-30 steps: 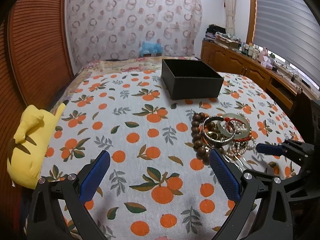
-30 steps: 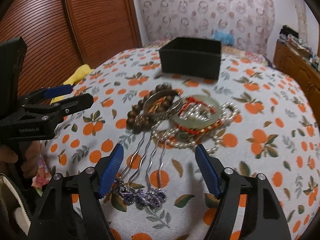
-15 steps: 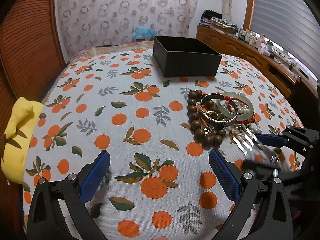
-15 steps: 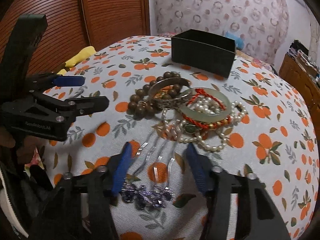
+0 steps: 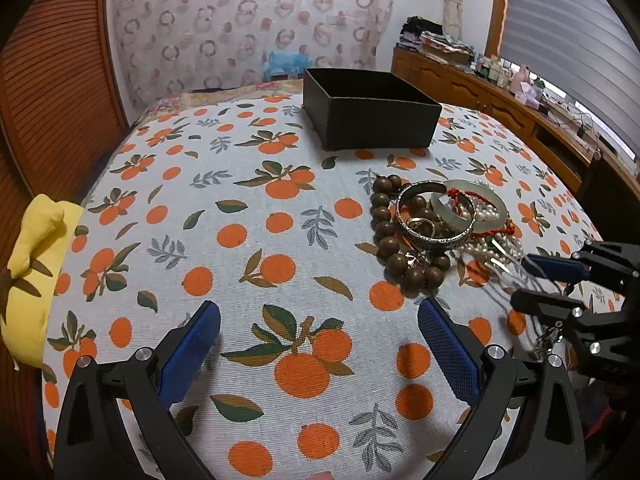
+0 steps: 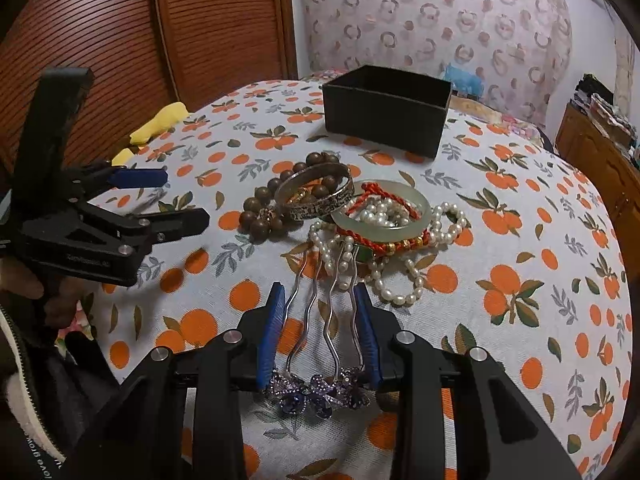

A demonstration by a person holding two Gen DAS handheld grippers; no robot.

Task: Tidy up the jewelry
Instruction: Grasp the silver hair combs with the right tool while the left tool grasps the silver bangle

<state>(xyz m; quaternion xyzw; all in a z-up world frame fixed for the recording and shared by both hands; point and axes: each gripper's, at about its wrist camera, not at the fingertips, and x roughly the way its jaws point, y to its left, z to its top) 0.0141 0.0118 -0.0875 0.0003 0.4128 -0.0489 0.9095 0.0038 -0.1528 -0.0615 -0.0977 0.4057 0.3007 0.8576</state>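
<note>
Two grippers: the left gripper point(image 5: 318, 344) hangs wide open over bare cloth, holding nothing; the right gripper point(image 6: 320, 332) has just been closing, with the hair comb point(image 6: 320, 344) between its blue pads.
Right grip: the pads sit right at the comb's outer prongs. I cannot tell if they press yet.
Comb's place: low in the middle of the right view, on the orange-print cloth point(image 6: 520, 240).
Comb's long way: the wavy prongs run up the frame toward the pile; the purple flower top lies at the bottom, near the gripper's body.
Nearer hand: the right one. The left gripper is well apart, at the left edge of the right view.
Pile: brown beads point(image 6: 276, 196), a silver bangle point(image 6: 316, 196), a green bangle point(image 6: 384, 216) and pearls point(image 6: 400, 272) lie in a heap in the middle of the frame.
Box: the black box point(image 6: 386, 112) stands open in the upper middle, past the pile.
Next move, I think: lift the comb up and over the pile to the box.
Hard to see: the prong tips slip under the pearls, so they may snag. The inside of the box is too dark to make out.
</note>
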